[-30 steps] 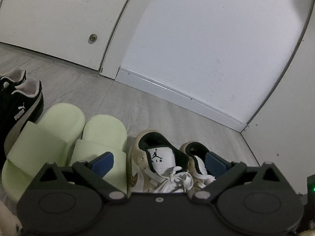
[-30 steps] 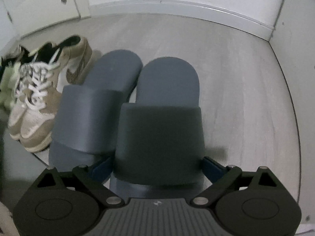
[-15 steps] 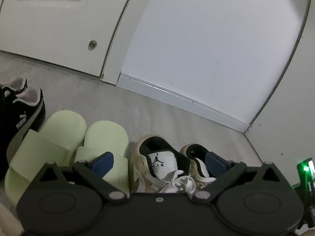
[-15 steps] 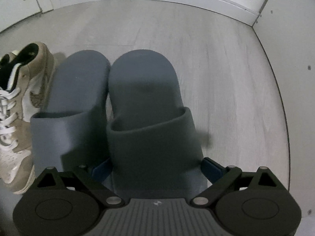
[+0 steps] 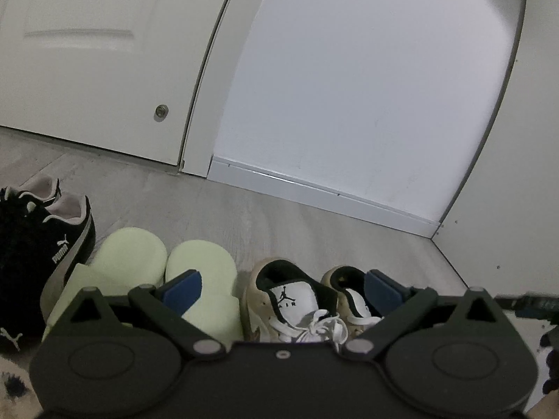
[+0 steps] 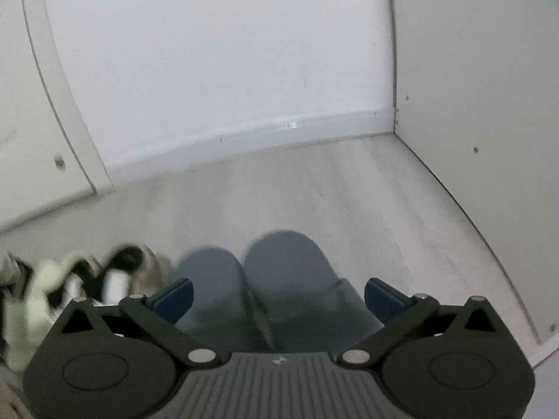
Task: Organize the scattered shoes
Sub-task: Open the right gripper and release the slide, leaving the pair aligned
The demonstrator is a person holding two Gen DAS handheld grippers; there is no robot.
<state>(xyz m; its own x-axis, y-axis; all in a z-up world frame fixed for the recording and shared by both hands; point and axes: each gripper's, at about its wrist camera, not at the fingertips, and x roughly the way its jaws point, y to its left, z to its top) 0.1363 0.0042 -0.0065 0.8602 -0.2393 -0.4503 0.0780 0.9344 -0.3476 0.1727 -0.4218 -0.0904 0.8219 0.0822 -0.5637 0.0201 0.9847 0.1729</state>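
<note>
Floor [image 5: 265, 209] in a corner: white wall [image 5: 349, 87] ahead, side panel [image 6: 471, 87] on the right, door [image 5: 87, 52] on the left. Nothing else on the boards but the shoe row.

Row along the floor, seen from the left wrist, left to right: black sneakers [image 5: 45, 255], pale green slides [image 5: 167, 279], tan high-tops [image 5: 297, 296]. In the right wrist view the grey slides [image 6: 258, 279] sit side by side, touching, next to the high-tops, heels toward the wall. They close the row on the corner side.

Step, as I read it: placement of the grey pair is done, this is the release and back-off. The four pairs visible look aligned, so the task looks close to finished.

Right gripper [image 6: 277, 296]: jaws have just been opening, now wide apart; the slides lie below and between the pads, not pinched. Frame is motion-blurred.

Left gripper [image 5: 281, 288]: jaws wide apart, empty, hanging over the green slides and high-tops.

Next move: check for strays outside both views, which I can't rule out. If none, lift both grippers clear without clipping the high-top collars or nudging the slides.

Obstacles: side panel is near the outer grey slide, little room to swing right.
</note>
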